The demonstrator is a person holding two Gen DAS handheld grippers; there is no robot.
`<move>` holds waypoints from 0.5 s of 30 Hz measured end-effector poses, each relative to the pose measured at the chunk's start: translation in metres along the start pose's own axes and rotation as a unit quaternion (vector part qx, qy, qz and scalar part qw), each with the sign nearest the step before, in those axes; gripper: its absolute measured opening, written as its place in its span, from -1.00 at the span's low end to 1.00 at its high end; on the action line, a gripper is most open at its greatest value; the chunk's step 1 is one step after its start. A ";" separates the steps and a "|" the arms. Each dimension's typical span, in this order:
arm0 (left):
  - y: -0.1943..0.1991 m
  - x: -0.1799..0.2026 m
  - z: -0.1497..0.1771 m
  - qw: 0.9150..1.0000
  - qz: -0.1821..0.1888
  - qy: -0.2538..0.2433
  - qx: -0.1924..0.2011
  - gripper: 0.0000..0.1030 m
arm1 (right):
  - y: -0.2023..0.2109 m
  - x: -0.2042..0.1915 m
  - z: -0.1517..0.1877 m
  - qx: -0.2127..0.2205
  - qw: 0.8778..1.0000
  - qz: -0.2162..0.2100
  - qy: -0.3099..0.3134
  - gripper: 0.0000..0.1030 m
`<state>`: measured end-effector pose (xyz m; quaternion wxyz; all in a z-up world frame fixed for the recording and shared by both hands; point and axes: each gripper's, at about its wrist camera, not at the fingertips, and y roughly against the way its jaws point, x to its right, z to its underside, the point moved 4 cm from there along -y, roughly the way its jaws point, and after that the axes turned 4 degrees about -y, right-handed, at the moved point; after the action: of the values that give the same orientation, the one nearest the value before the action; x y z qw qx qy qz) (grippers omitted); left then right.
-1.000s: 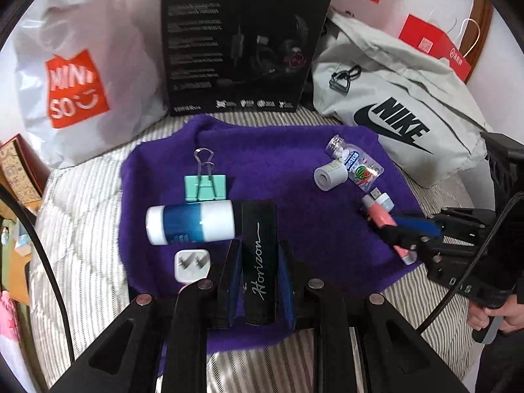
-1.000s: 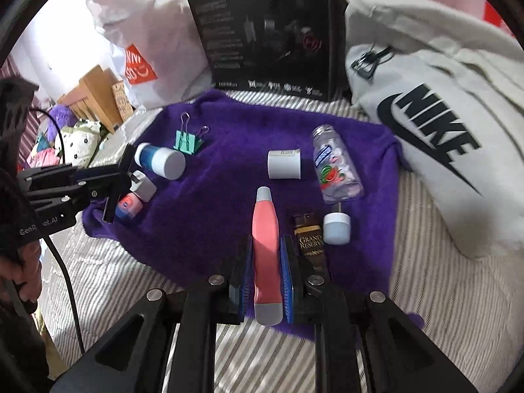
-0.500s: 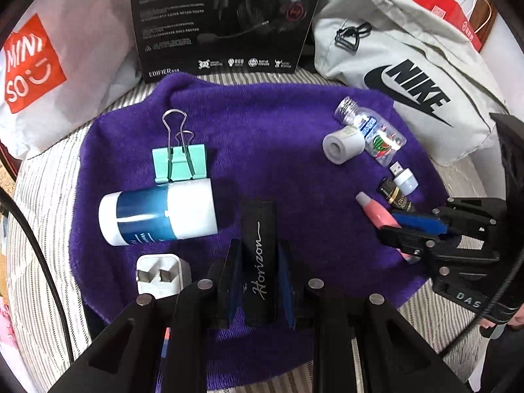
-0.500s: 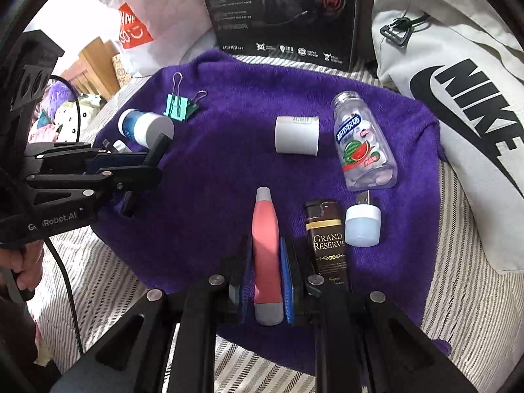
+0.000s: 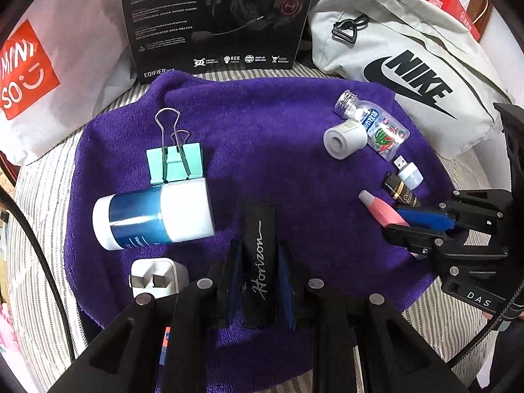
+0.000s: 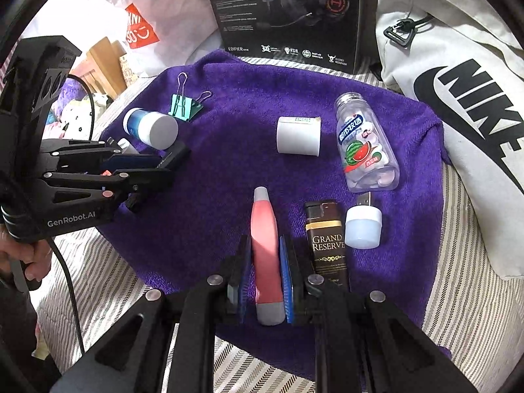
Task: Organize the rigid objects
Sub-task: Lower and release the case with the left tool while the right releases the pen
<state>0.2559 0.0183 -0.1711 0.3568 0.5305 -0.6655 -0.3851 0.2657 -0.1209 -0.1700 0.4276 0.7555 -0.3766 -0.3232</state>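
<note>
Two items in hand: left gripper clamped on black Horizon case, right gripper on pink tube; remaining objects scattered over purple towel, unsorted.

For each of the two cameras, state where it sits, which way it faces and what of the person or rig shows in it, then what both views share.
Left wrist: on the left gripper, facing steeply down at the purple towel; its fingers clamp a black Horizon case; right gripper visible at right.
Right wrist: on the right gripper, facing steeply down; its fingers clamp a pink tube; left gripper and a hand at left.
Shared: towel, candy bottle, binder clip, headset box.
</note>
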 end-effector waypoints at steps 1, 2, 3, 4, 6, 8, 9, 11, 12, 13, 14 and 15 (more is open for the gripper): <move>0.001 0.000 0.001 1.000 0.000 0.001 0.000 -0.59 | 0.000 -0.001 0.000 0.000 1.000 0.000 0.000 -0.67; 0.001 0.000 0.001 1.000 0.001 0.004 0.001 -0.59 | 0.000 -0.001 0.000 -0.001 1.000 -0.002 0.000 -0.67; 0.002 0.000 0.002 1.000 0.001 0.005 0.001 -0.58 | 0.000 0.000 -0.001 -0.002 1.000 -0.004 -0.001 -0.67; 0.002 0.001 0.003 1.000 0.003 0.006 0.002 -0.54 | 0.000 0.000 -0.001 -0.002 1.000 -0.006 -0.001 -0.67; 0.002 0.002 0.003 1.000 0.010 0.004 0.003 -0.44 | 0.000 0.002 -0.002 -0.005 1.000 -0.016 -0.006 -0.67; 0.003 0.004 0.005 1.000 0.014 -0.002 0.006 -0.34 | 0.000 0.004 -0.002 -0.006 1.000 -0.022 -0.009 -0.67; 0.004 0.006 0.007 1.000 0.016 -0.005 0.007 -0.27 | 0.000 0.004 -0.002 -0.007 1.000 -0.024 -0.010 -0.67; 0.005 0.009 0.008 1.000 0.020 -0.005 0.009 -0.16 | 0.002 0.005 -0.001 -0.012 1.000 -0.019 -0.012 -0.59; 0.005 0.011 0.009 1.000 0.024 -0.004 0.011 -0.09 | 0.003 0.006 0.000 -0.014 1.000 -0.010 -0.011 -0.52; 0.006 0.012 0.010 1.000 0.025 -0.002 0.011 -0.04 | 0.005 0.006 0.001 -0.014 1.000 0.001 -0.009 -0.39; 0.007 0.013 0.010 1.000 0.025 -0.002 0.011 -0.02 | 0.008 0.006 0.002 -0.013 1.000 0.005 -0.008 -0.33; 0.007 0.015 0.011 1.000 0.023 -0.003 0.008 0.02 | 0.011 0.006 0.004 -0.011 1.000 0.007 -0.008 -0.32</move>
<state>0.2404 0.0058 -0.1682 0.3593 0.5171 -0.6814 -0.3731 0.2627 -0.1313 -0.1629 0.4351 0.7455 -0.3814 -0.3308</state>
